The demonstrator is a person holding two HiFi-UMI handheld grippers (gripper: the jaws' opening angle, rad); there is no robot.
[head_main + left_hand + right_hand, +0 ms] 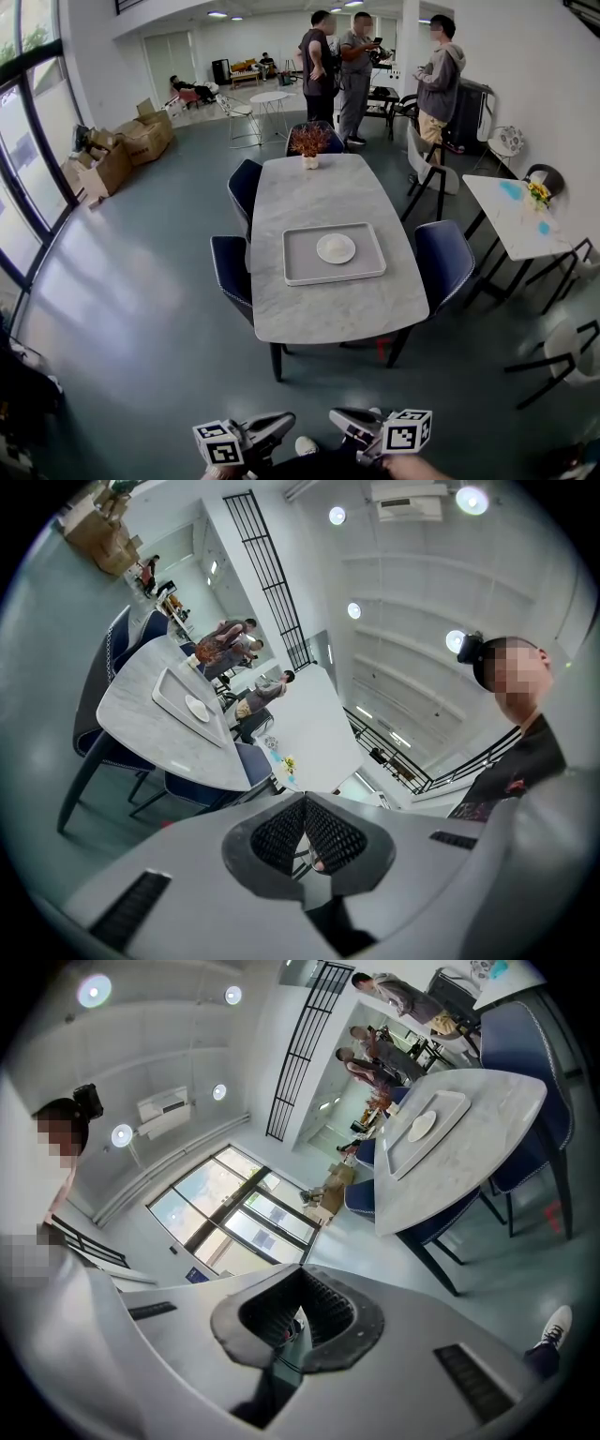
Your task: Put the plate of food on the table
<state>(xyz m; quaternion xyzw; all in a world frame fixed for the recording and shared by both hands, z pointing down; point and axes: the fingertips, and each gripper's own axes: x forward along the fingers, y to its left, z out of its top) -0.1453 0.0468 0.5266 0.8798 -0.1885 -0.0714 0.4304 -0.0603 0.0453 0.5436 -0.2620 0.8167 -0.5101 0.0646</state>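
A white plate (336,247) lies in the middle of a grey tray (300,272) on the near half of the long marble table (319,192); no food can be made out on it. Both grippers are low at the bottom edge of the head view, well short of the table. My left gripper (279,424) and my right gripper (345,420) point toward each other, each shut with nothing between its jaws. The left gripper view shows the left gripper (305,803), with plate (197,708) and tray (169,691) far off. The right gripper view shows the right gripper (300,1277) and the plate (421,1126).
Dark blue chairs stand at the table's left (230,267), far left (244,183) and right (441,258). A potted plant (309,142) sits at the far end. Three people (356,66) stand beyond it. A white side table (511,216) is at right, cardboard boxes (141,141) at left.
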